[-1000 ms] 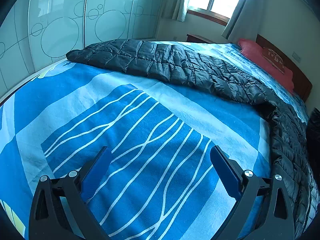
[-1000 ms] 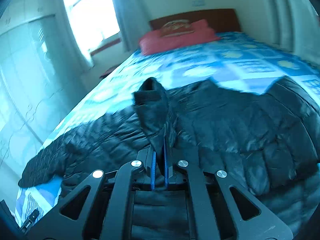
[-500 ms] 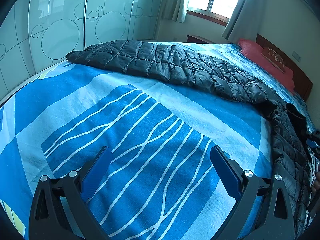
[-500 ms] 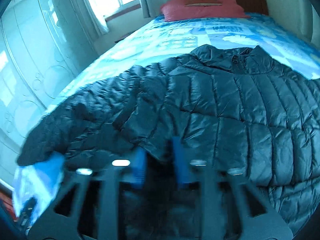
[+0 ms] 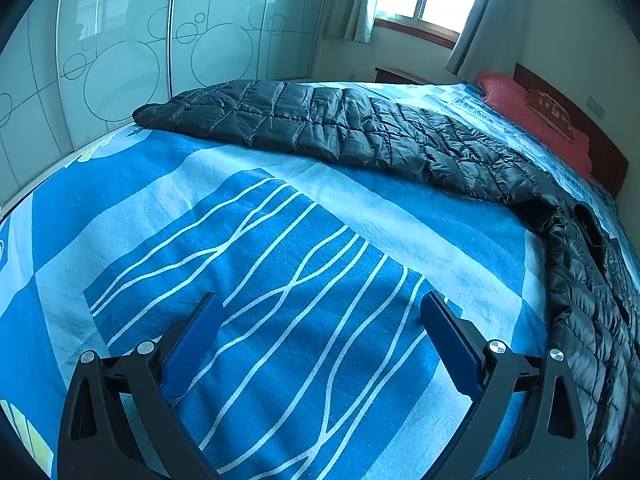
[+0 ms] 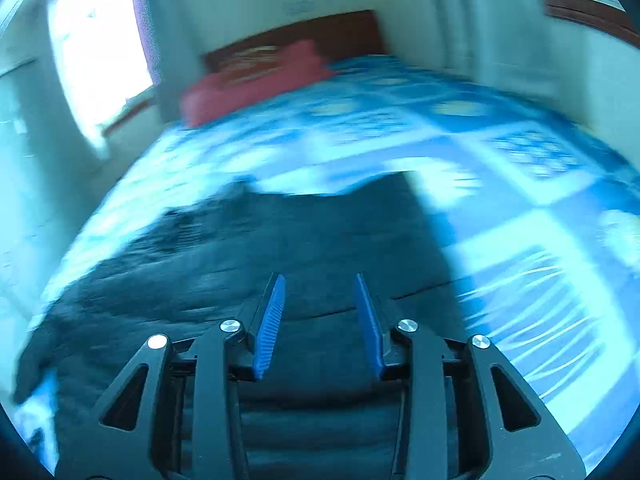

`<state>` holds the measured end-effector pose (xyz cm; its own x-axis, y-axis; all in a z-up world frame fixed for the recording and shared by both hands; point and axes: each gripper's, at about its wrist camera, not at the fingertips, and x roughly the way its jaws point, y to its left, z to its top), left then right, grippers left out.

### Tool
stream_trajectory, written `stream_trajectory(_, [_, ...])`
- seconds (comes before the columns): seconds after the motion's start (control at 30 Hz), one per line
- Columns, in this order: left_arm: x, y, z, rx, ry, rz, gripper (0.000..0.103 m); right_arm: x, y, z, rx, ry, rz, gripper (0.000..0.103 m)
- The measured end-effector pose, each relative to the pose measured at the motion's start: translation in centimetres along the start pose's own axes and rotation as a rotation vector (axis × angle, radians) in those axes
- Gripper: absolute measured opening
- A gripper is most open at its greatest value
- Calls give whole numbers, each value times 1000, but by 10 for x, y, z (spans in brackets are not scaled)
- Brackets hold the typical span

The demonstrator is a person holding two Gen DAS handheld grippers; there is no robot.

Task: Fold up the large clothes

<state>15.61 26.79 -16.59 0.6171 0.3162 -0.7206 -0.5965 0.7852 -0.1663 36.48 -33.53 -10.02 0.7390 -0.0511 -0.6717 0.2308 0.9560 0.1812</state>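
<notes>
Bed (image 5: 280, 280): its blue sheet with white wavy lines fills the lower and middle part of your left view; in your right view it takes the right side and the far, upper half, all smeared by blur.

Jacket (image 5: 360, 132): a dark quilted garment lying flat on the bed. In your left view it runs as a band from the upper left of centre across to the right edge, then curves down the right side of the frame. It lies well apart from your left gripper (image 5: 320, 340), beyond it and to its right. In your right view the jacket (image 6: 260, 248) fills the centre and lower left, directly under and ahead of your right gripper (image 6: 320, 312).

Pillow (image 5: 536, 120): red, at the upper right of the left view, against the headboard (image 5: 592, 136).

Left gripper: jaws spread wide, nothing between them, only bare sheet below.

Right gripper: jaws part-way apart and closing. No fabric is pinched between the blue pads (image 6: 272, 320); the jacket shows behind the gap.
</notes>
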Motion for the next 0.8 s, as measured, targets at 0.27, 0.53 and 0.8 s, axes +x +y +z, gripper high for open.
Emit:
stream_trajectory(0.27, [3, -4, 0, 12, 8, 17, 98, 35, -23, -2, -5, 112, 29, 27])
stream_trajectory(0.53, [5, -9, -1, 26, 12, 37, 98, 69, -10, 40, -57, 56, -4, 28])
stream_trajectory(0.8, [6, -9, -2, 30, 12, 42, 98, 87, 8, 37, -122, 107, -54, 29])
